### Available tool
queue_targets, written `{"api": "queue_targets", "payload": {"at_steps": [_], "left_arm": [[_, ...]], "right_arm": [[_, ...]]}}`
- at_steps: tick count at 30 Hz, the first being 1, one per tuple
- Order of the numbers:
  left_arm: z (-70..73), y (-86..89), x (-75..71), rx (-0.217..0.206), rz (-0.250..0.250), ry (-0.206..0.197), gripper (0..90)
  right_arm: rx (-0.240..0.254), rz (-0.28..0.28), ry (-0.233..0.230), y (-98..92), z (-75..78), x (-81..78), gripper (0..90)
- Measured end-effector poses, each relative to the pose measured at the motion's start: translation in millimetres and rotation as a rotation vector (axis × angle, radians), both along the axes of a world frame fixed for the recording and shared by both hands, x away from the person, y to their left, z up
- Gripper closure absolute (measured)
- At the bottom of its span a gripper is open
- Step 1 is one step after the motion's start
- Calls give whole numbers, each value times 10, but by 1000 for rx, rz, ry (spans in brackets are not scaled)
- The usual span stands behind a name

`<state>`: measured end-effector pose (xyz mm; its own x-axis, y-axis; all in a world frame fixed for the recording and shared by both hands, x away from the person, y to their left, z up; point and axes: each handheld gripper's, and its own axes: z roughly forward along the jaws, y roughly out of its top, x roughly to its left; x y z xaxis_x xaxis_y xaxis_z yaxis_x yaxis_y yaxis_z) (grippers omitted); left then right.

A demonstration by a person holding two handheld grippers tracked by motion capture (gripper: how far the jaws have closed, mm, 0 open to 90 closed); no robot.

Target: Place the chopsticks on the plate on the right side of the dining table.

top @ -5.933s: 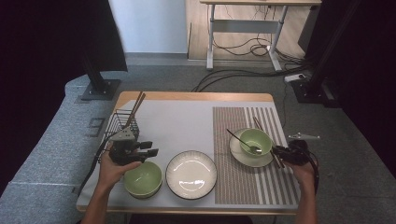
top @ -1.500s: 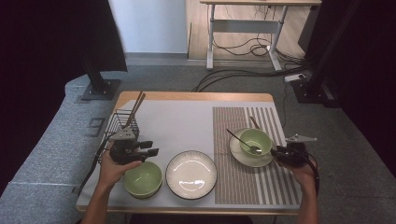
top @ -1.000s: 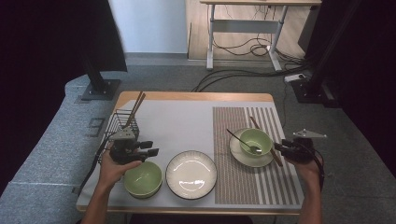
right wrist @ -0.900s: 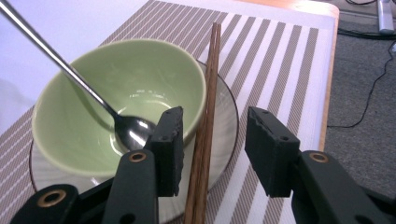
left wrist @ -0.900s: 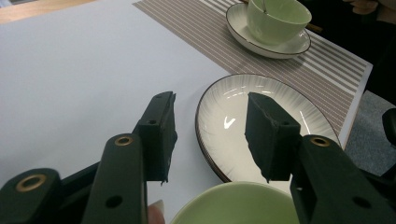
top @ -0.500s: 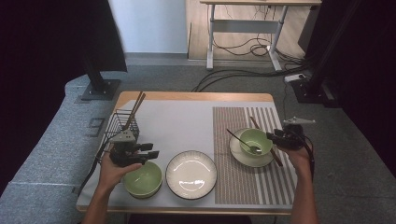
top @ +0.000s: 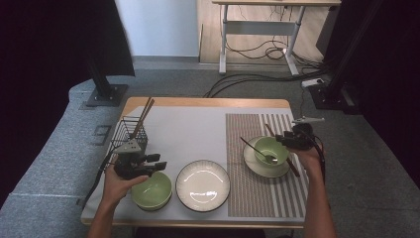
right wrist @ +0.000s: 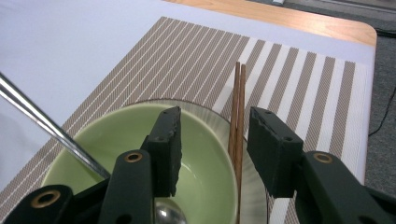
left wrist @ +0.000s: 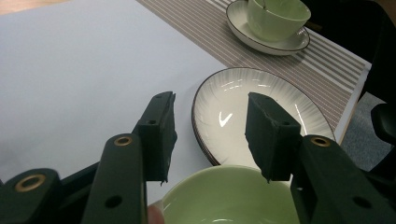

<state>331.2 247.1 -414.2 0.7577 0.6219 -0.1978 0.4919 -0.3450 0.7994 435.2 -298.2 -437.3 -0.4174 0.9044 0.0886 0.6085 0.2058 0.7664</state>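
A green bowl [top: 270, 148] holding a metal spoon [top: 251, 147] stands on a white saucer [top: 267, 169] on the striped mat. Brown chopsticks [right wrist: 237, 107] lie along the saucer's right side. My right gripper [top: 280, 140] hovers open at the bowl's right rim. Its jaws have just been opening, and in the right gripper view [right wrist: 217, 149] rim and chopsticks lie below the gap. My left gripper [top: 159, 161] stands open just above the far rim of a second green bowl [top: 151, 191]. The left gripper view [left wrist: 212, 135] has nothing between its jaws.
A white ribbed plate [top: 203, 184] lies between the two bowls. A black wire basket [top: 130, 135] holding chopsticks [top: 143, 113] stands at the table's left. The striped mat [top: 247, 198] covers the right part of the white cloth.
My right gripper has moved left from beyond the mat's right edge to the rim of the bowl on the saucer. The left hand has stayed in place.
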Motion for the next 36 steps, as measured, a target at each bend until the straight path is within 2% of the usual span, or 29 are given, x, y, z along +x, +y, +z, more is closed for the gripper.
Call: {"api": "queue_targets", "payload": {"at_steps": [5, 12, 18, 26, 36], "left_arm": [[-3, 6, 1, -2, 0, 2, 527], [1, 31, 1, -9, 3, 1, 527], [-19, 32, 3, -4, 7, 7, 527], [0, 58, -25, -9, 17, 2, 526], [4, 86, -59, -13, 28, 1, 526]], "right_arm": [[-3, 6, 13, 51, 30, 115, 543], [-6, 11, 56, 109, -18, 290, 535], [-1, 7, 58, 155, -32, 390, 518], [-36, 37, 65, 248, -27, 497, 498], [-19, 50, 79, 284, -54, 571, 471]]}}
